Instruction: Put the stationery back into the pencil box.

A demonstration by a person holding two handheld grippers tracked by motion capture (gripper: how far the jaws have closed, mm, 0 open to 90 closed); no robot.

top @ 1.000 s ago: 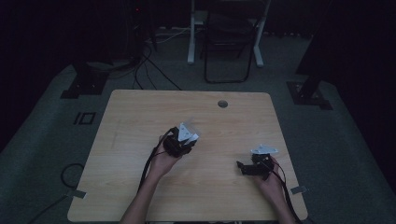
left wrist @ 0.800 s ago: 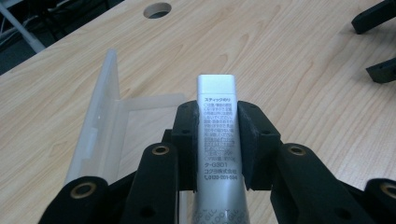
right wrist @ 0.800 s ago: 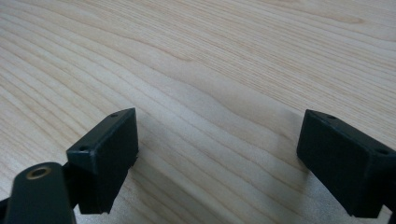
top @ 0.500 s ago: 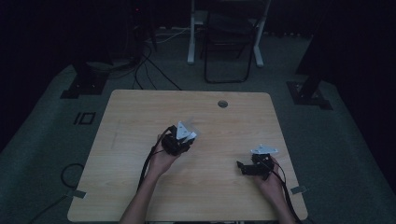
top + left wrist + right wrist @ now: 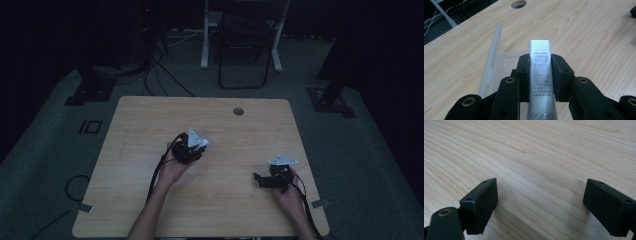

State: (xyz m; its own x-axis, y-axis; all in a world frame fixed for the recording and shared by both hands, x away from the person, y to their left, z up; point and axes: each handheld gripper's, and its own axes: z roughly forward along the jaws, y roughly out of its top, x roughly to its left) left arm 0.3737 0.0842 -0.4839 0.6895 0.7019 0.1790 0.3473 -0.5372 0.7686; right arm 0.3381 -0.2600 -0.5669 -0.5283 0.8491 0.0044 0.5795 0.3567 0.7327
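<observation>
Silver glue stick [image 5: 539,72], mid-frame in my left gripper view, sits clamped in my left tongs [image 5: 540,75] over the worktop [image 5: 150,125]; it could slip lengthwise, my right tongs [image 5: 540,202] gaping empty.

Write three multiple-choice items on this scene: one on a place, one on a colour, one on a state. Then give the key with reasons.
1. Where is the round hole in the table?
A. near the far edge
B. by the person's side
C. at the left edge

2. What colour is the glue stick?
A. red
B. silver-white
C. green

3. How is the right gripper?
A. shut on a cap
B. shut on nothing
C. open

Key: A, the high view shows it by the far edge; B, its printed body is silvery; C, its jaws stand wide apart over bare wood, while the left gripper clamps the stick.
</observation>
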